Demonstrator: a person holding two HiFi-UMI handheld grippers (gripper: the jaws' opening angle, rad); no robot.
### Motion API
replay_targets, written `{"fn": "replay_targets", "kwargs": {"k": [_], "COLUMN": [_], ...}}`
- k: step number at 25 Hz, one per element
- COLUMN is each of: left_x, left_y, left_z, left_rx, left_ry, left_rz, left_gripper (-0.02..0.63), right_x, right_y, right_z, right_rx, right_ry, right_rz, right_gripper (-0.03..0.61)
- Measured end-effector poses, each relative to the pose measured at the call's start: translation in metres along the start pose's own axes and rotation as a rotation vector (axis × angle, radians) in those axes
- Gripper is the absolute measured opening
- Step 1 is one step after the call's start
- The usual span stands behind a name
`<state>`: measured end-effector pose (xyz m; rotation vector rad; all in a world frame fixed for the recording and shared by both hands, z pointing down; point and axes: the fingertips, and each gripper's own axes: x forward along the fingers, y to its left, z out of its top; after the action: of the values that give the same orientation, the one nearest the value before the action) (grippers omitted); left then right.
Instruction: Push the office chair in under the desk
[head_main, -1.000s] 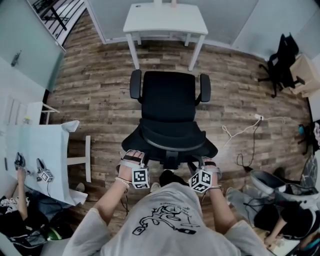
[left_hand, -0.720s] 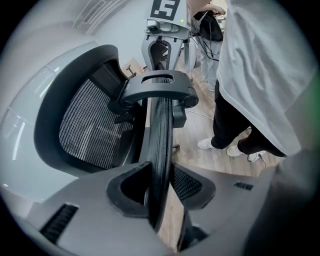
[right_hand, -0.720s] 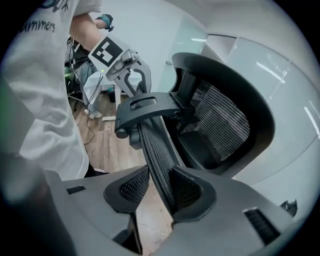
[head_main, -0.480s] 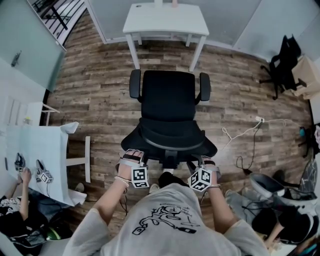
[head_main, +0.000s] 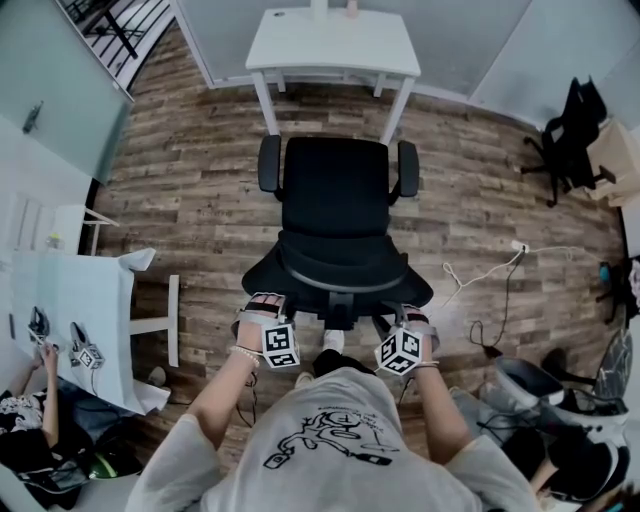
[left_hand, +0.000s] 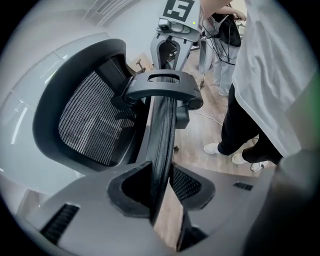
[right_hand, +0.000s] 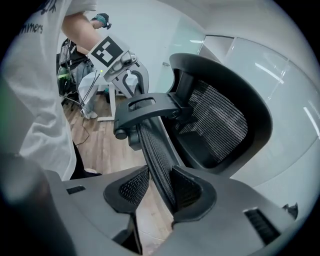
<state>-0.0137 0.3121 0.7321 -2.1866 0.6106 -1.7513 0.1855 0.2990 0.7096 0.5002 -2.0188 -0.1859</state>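
Note:
A black mesh office chair (head_main: 335, 200) stands on the wood floor, its seat facing the white desk (head_main: 333, 40) just beyond it. I stand behind its backrest. My left gripper (head_main: 262, 303) is at the backrest's left edge and my right gripper (head_main: 410, 318) at its right edge. In the left gripper view the black backrest rim (left_hand: 162, 130) runs between the closing jaws of the left gripper (left_hand: 162, 182), both pads against it. In the right gripper view the mesh edge (right_hand: 155, 145) sits clamped between the pads of the right gripper (right_hand: 157, 187).
A white table (head_main: 80, 300) with a seated person is at the left. A second black chair (head_main: 565, 130) stands at the far right. A white cable (head_main: 490, 265) lies on the floor to the right, and another person sits at the lower right.
The chair and both grippers have moved a little forward, toward the desk. My body has followed them.

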Motion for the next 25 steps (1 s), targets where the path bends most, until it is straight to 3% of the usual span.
{"fn": "replay_targets", "kwargs": {"k": [25], "left_x": [0.036], "left_y": [0.059], "left_z": [0.003], "left_rx": [-0.04], "left_ry": [0.059], "left_rz": [-0.012], "left_gripper": [0.115], "right_x": [0.031], "right_y": [-0.065], "right_z": [0.004], "right_rx": [-0.055], "right_ry": [-0.019], "right_rz": [0.035], "right_gripper": [0.155]}}
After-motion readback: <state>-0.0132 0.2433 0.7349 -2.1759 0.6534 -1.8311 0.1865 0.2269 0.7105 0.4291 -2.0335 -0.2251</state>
